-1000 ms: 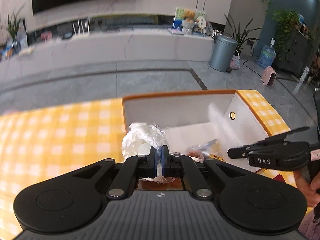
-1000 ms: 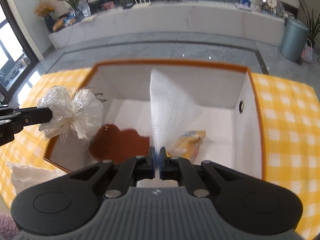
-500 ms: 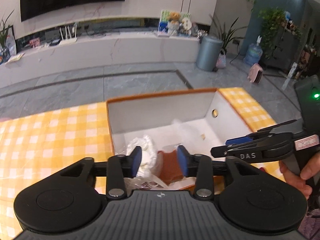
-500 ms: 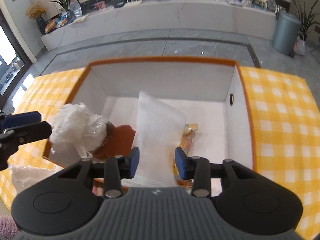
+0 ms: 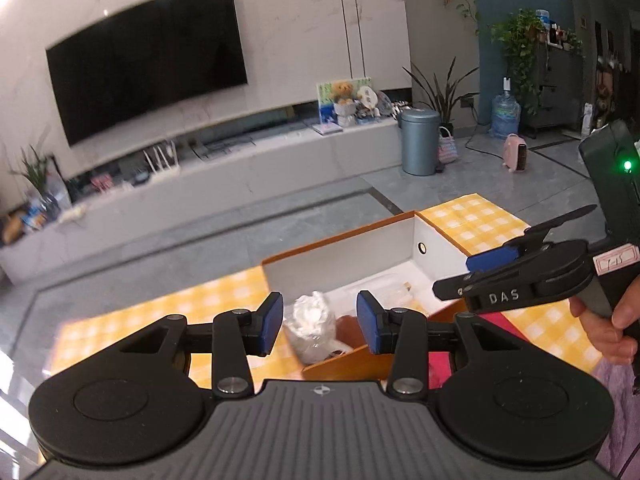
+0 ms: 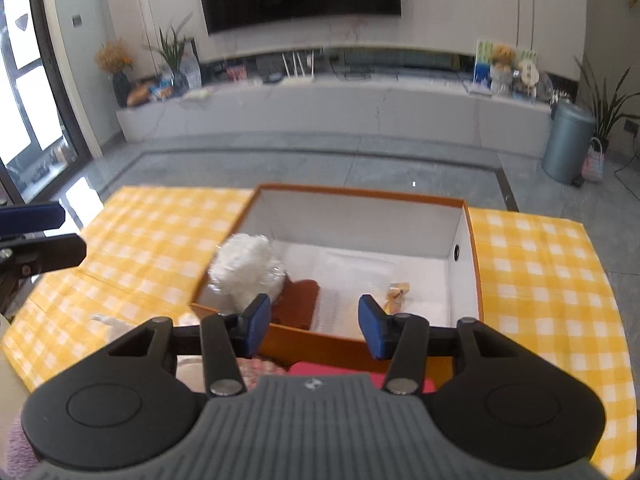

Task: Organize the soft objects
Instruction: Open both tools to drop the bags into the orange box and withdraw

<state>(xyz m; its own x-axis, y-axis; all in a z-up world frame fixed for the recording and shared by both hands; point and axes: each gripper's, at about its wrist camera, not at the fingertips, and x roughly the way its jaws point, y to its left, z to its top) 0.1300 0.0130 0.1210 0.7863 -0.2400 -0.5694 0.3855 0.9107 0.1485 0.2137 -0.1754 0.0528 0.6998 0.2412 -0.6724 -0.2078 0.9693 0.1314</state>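
Both raised above the orange box (image 6: 474,240), left gripper (image 5: 319,323) and right gripper (image 6: 314,327) wide and empty, jaws just opened. White plastic bundle (image 6: 246,268) inside at the box's left near corner, below and ahead, nearer the left; white mesh sheet (image 6: 352,276) flat mid-box. Pink item (image 6: 360,374) near, outside. Yellow checked table (image 6: 540,264), grey-floored living room.

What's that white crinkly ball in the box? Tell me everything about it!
The white ball is a soft, fluffy wad wrapped in clear crinkly plastic. It sits in the near left corner of the orange box, leaning against the left wall and poking above the rim. A brown thing lies right beside it. No tongs touch it.
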